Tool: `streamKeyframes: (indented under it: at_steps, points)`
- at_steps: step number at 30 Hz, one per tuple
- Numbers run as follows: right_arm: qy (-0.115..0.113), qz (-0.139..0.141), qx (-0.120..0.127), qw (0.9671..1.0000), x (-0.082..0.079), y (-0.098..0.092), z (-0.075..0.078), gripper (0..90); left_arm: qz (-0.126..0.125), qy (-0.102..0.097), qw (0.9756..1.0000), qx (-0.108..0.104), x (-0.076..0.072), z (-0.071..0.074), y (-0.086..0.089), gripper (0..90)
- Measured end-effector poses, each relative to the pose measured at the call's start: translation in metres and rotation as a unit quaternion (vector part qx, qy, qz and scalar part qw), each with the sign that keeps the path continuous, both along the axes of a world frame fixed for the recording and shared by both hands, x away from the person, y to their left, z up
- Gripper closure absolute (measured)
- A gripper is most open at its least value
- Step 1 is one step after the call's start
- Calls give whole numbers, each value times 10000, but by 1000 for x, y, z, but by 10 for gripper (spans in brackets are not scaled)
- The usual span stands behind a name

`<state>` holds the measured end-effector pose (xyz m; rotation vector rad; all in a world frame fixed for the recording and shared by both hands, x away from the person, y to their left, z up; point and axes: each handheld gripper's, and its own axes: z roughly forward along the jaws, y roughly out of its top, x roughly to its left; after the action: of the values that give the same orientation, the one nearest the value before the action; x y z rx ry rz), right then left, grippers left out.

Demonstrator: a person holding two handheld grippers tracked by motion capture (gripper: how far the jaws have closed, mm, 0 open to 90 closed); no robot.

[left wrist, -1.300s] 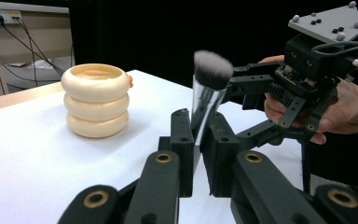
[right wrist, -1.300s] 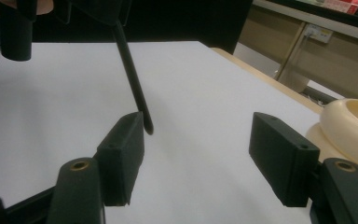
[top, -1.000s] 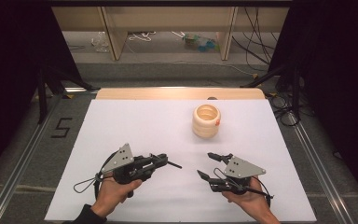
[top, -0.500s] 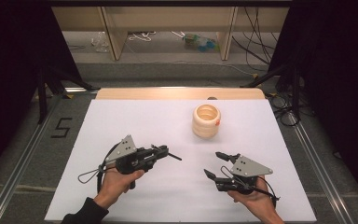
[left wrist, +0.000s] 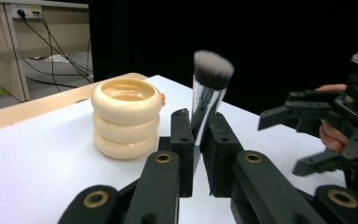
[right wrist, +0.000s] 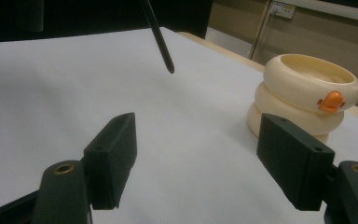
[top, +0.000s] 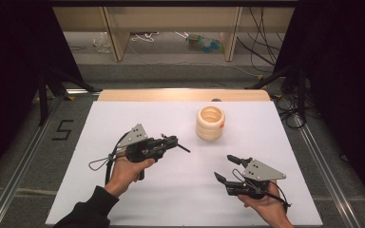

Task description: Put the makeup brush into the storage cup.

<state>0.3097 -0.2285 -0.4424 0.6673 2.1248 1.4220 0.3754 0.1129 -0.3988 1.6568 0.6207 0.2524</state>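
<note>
My left gripper [top: 170,141] [left wrist: 197,128] is shut on a makeup brush [left wrist: 208,100] with a silver ferrule and grey-white bristles. The brush's thin black handle [top: 183,148] [right wrist: 160,41] sticks out past the jaws toward the table's middle. A cream ringed cup [top: 210,123] [left wrist: 126,116] [right wrist: 306,94] with an orange duck beak stands upright a little beyond and to the right of the left gripper. My right gripper [top: 225,167] [right wrist: 200,140] is open and holds nothing, low over the white tabletop near the front right. The left gripper view also catches it at the right [left wrist: 314,123].
The white tabletop [top: 171,194] has a wooden strip [top: 180,95] along its far edge. Metal rails run down both sides. Beyond the table are wooden shelf legs, cables and clutter on the floor. Black curtains close in left and right.
The left gripper has moved away from the person toward the cup, brush still held. The right gripper has shifted slightly to the right, still open.
</note>
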Motion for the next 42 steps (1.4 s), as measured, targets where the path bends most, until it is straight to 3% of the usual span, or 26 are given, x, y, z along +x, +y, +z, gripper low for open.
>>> streamKeyframes:
  at_steps: [10,19,35,42]
  points:
    - [53,-149,23,9999,-1,-7,0,279,100,-84,9999,111,23,18,-7,829]
    - [-11,-219,169,9996,-1,-13,-1,279,136,-130,9997,172,36,27,-15,830]
    - [45,-283,145,9995,-3,-18,0,275,232,-116,9995,171,57,39,-22,830]
    - [-55,-332,206,9992,-2,-20,1,275,213,-166,9995,183,64,48,-27,830]
